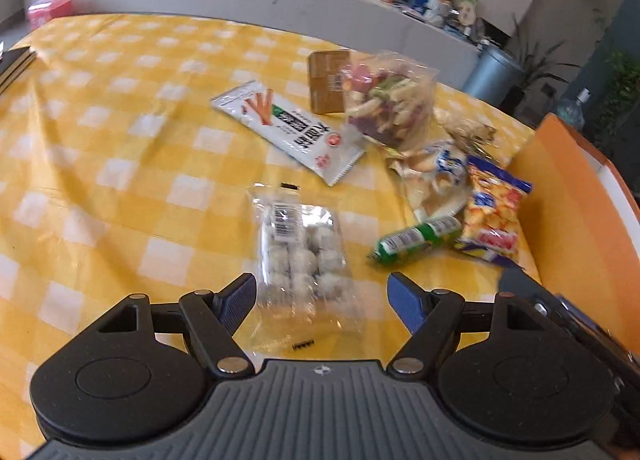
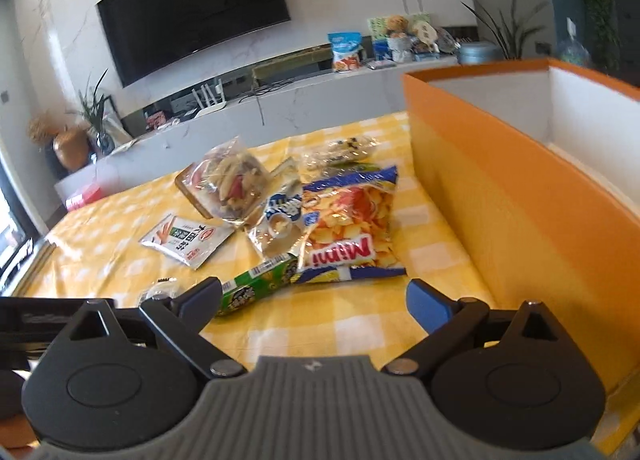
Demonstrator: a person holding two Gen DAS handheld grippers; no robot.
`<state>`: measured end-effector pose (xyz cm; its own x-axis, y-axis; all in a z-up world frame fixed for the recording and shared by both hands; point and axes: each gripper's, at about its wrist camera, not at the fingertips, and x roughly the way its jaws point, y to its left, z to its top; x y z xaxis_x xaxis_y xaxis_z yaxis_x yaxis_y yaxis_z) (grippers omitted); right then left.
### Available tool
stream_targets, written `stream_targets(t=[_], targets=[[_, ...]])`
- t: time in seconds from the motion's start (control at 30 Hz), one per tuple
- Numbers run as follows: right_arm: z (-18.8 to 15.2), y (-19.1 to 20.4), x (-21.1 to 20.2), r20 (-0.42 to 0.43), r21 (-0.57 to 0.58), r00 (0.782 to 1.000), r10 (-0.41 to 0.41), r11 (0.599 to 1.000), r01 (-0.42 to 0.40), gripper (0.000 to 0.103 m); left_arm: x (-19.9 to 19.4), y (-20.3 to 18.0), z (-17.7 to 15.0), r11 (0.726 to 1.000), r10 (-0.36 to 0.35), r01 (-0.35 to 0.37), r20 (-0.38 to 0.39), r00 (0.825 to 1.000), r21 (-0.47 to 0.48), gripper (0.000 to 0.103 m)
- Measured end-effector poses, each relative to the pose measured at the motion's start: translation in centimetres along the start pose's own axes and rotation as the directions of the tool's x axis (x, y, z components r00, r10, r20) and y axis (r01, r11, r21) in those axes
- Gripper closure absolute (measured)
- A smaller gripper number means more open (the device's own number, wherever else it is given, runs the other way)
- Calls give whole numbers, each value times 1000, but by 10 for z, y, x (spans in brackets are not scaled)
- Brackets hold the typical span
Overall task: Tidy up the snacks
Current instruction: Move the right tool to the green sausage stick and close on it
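Snacks wait on a yellow checked table as sorting begins.

The left gripper (image 1: pixel 322 296) hangs with jaws apart over a clear pack of white balls (image 1: pixel 300 248), gripping nothing. The right gripper (image 2: pixel 314 296), equally wide and empty, faces a green tube (image 2: pixel 260 286) and Mimi bag (image 2: pixel 352 224). The orange box (image 2: pixel 500 188) shows no snacks inside; seemingly everything remains to be packed.
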<state>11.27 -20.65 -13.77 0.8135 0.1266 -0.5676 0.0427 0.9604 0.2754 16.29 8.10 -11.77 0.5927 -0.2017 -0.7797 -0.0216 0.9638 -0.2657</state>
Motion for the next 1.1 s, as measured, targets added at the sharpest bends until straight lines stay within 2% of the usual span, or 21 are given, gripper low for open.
stream_targets(t=[0.1, 0.27, 0.3, 0.43, 0.57, 0.67, 0.77, 0.9, 1.0, 1.1], targets=[[-2, -3, 0, -17, 23, 1000, -7, 1000, 7, 7, 13, -3, 4, 996, 87, -87, 1, 996, 14, 15], [-2, 0, -6, 5, 7, 1000, 1, 1000, -1, 7, 18, -10, 3, 987, 144, -147, 52, 988, 60, 16], [-2, 1, -6, 6, 4, 1000, 2, 1000, -2, 7, 17, -11, 2, 986, 148, -152, 56, 987, 70, 20], [-4, 1, -7, 7, 0, 1000, -6, 1000, 6, 7, 11, -10, 0, 990, 126, -129, 58, 990, 58, 38], [-3, 5, -11, 21, -20, 999, -25, 999, 25, 7, 8, -7, -2, 990, 133, -135, 54, 990, 42, 39], [2, 17, -8, 2, -31, 997, -76, 997, 76, 7, 4, -5, -6, 989, 139, -141, 52, 989, 43, 39], [8, 32, -1, -8, -17, 996, -88, 996, 88, 7, 1, -1, -8, 991, 129, -131, 49, 990, 25, 39], [13, 41, 21, -125, 68, 987, -105, 991, 114, 7, -2, 6, -8, 994, 109, -110, 49, 993, 13, 39], [13, 41, 31, -188, 118, 979, -77, 988, 101, 7, -4, 13, -6, 997, 79, -78, 44, 996, -13, 39], [12, 38, 40, -222, 145, 970, -99, 980, 134, 7, -5, 19, -5, 997, 53, -51, 42, 998, -49, 39]])
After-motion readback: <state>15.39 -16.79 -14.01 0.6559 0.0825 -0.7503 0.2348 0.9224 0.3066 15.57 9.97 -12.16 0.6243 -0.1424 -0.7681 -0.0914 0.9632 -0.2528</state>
